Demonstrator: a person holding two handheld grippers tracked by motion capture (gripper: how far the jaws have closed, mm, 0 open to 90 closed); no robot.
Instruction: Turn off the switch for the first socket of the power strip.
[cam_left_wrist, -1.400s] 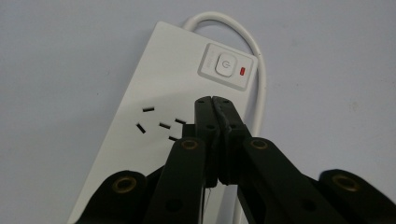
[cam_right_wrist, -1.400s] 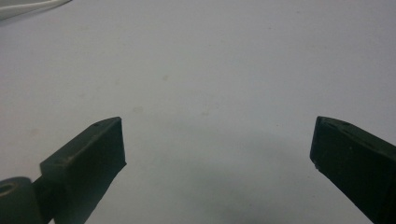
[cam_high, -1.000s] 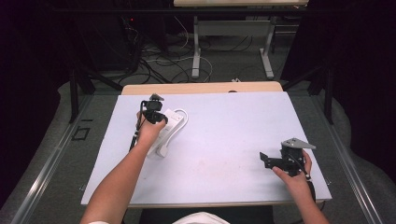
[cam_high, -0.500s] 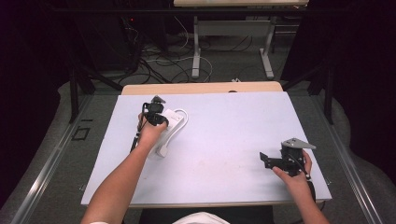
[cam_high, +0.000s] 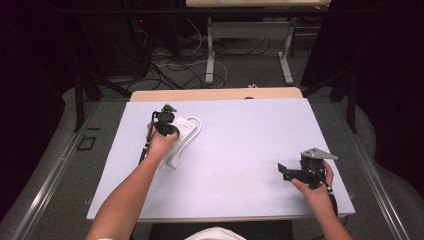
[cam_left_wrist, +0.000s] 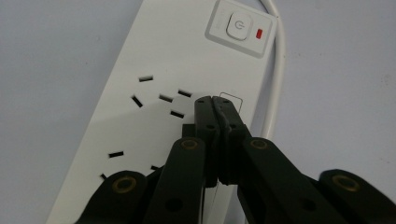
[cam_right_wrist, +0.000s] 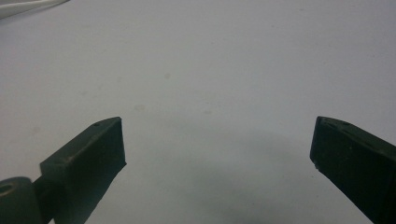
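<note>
The left gripper (cam_left_wrist: 212, 100) has its two black fingers (cam_left_wrist: 204, 116) pressed together, tips over the face of a white power strip (cam_left_wrist: 154, 60) beside its socket slots. The strip's switch (cam_left_wrist: 238, 25) sits farther up, its white cord (cam_left_wrist: 279, 70) alongside on the pale bench (cam_left_wrist: 341, 93).

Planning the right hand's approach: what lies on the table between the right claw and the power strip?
Nothing: in the high view the stretch of table between the right claw and the power strip is bare. Its white cable loops beside the strip.
</note>
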